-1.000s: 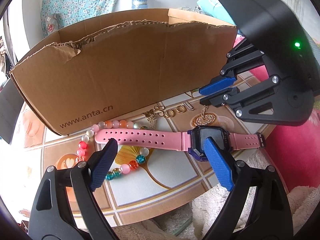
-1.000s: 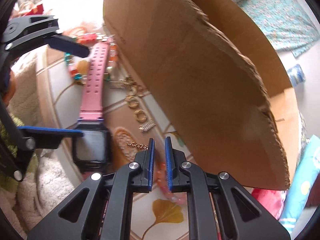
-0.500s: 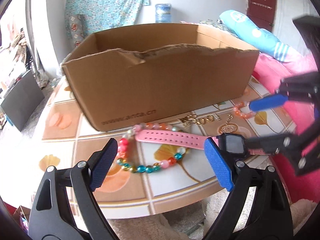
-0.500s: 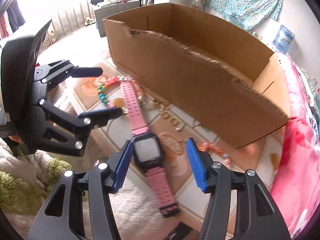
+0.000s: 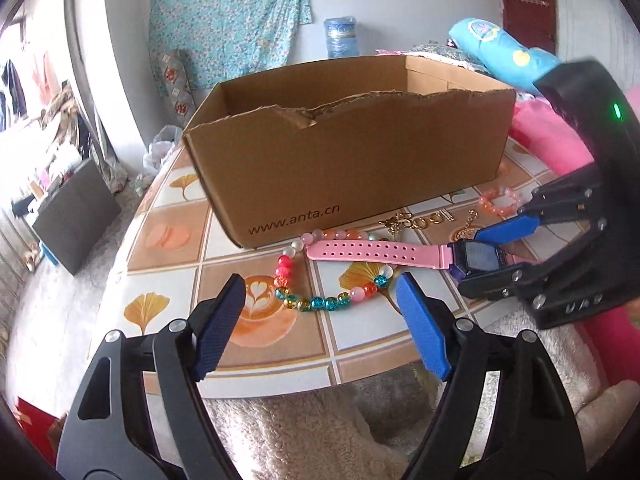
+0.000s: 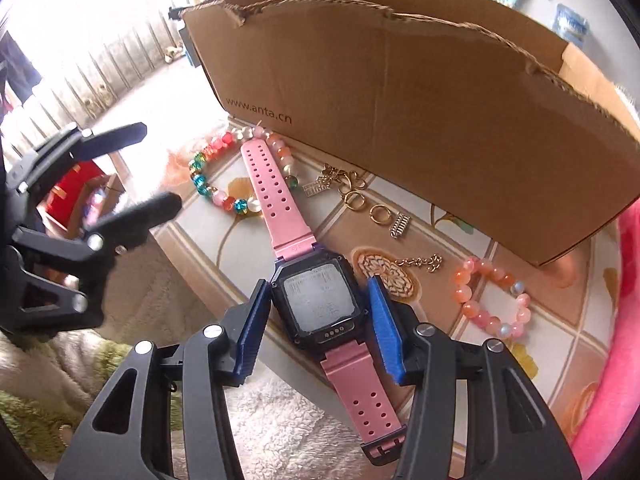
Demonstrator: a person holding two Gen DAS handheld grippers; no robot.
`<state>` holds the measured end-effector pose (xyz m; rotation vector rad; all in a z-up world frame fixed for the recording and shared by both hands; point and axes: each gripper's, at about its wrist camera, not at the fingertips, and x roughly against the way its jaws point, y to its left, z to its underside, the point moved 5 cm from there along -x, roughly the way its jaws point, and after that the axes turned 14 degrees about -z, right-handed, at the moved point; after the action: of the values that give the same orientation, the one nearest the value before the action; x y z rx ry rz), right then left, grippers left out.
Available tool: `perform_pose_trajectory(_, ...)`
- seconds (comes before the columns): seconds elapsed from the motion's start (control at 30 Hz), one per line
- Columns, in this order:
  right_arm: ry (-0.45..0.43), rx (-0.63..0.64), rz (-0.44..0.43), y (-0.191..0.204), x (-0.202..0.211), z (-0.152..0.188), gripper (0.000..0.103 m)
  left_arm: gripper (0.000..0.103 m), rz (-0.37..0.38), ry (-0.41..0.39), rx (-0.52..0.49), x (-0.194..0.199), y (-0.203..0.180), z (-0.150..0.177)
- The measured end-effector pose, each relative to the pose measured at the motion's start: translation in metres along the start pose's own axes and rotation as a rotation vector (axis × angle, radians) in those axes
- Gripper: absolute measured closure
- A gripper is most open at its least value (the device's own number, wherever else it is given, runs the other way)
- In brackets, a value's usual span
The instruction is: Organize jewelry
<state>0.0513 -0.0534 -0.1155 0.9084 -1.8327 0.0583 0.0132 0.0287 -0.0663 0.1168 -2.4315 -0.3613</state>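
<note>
A pink-strapped watch (image 6: 316, 300) with a dark case lies on the tiled table (image 5: 160, 240) in front of a cardboard box (image 5: 352, 152). My right gripper (image 6: 317, 304) straddles the watch case (image 5: 476, 254), its jaws closing. The left pad is against the case and a sliver of gap shows at the right pad. A multicolour bead necklace (image 5: 320, 302) curls under the strap's far end. My left gripper (image 5: 320, 292) hovers over the table's front edge, its jaws closing with nothing between them. It also appears in the right wrist view as the left gripper (image 6: 156, 166).
Gold rings (image 6: 354, 200), a gold chain (image 6: 420, 262) and an orange-pink bead bracelet (image 6: 492, 300) lie along the box's (image 6: 400, 100) front wall. A fluffy blanket (image 5: 320, 420) hangs below the table edge. Pink bedding lies to the right.
My right gripper went from shut to open, rolled, and came down around the watch case. My left gripper drew back from the strap and tilted up.
</note>
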Motion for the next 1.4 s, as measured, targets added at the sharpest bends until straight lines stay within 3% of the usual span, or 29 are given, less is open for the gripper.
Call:
perform_pose_trajectory(0.2, -0.049, -0.144, -0.259, -0.031, 0.017, -0.005, 0.054, 0.042, -0.004, -0.066, -0.190, -0.005, -0.030, -0.005)
perform_pose_trajectory(0.4, -0.078, -0.168, -0.459, -0.047, 0.032, -0.008, 0.054, 0.049, -0.010, -0.101, -0.351, -0.017, -0.060, -0.007)
perform_pose_trajectory(0.5, -0.072, -0.144, -0.499, -0.050, 0.039, -0.004, 0.054, 0.069, -0.005, -0.099, -0.388, -0.020, -0.069, -0.010)
perform_pose_trajectory(0.53, -0.070, -0.135, -0.502, -0.051, 0.043, -0.001, 0.054, 0.082, -0.002, -0.092, -0.395, -0.021, -0.071, -0.011)
perform_pose_trajectory(0.57, -0.068, -0.129, -0.498, -0.053, 0.044, 0.001, 0.054, 0.094, 0.001, -0.082, -0.399, -0.022, -0.072, -0.012)
perform_pose_trajectory(0.73, -0.069, -0.137, -0.466, -0.054, 0.037, 0.012, 0.054, 0.099, 0.107, 0.032, -0.320, -0.023, -0.067, -0.020)
perform_pose_trajectory(0.93, -0.097, -0.116, -0.352, -0.046, 0.042, 0.021, 0.052, 0.099, 0.280, 0.192, -0.172, -0.027, -0.054, -0.032)
perform_pose_trajectory(1.07, -0.124, -0.054, -0.228, -0.026, 0.046, 0.031, 0.052, 0.099, 0.309, 0.249, -0.135, -0.031, -0.050, -0.036)
perform_pose_trajectory(1.27, -0.132, 0.063, 0.058, -0.001, 0.038, 0.047, 0.052, 0.099, 0.364, 0.302, -0.058, -0.040, -0.037, -0.039)
perform_pose_trajectory(1.4, -0.178, 0.009, 0.116, -0.005, 0.048, 0.056, 0.069, 0.099, 0.365, 0.286, -0.029, -0.037, -0.028, -0.040)
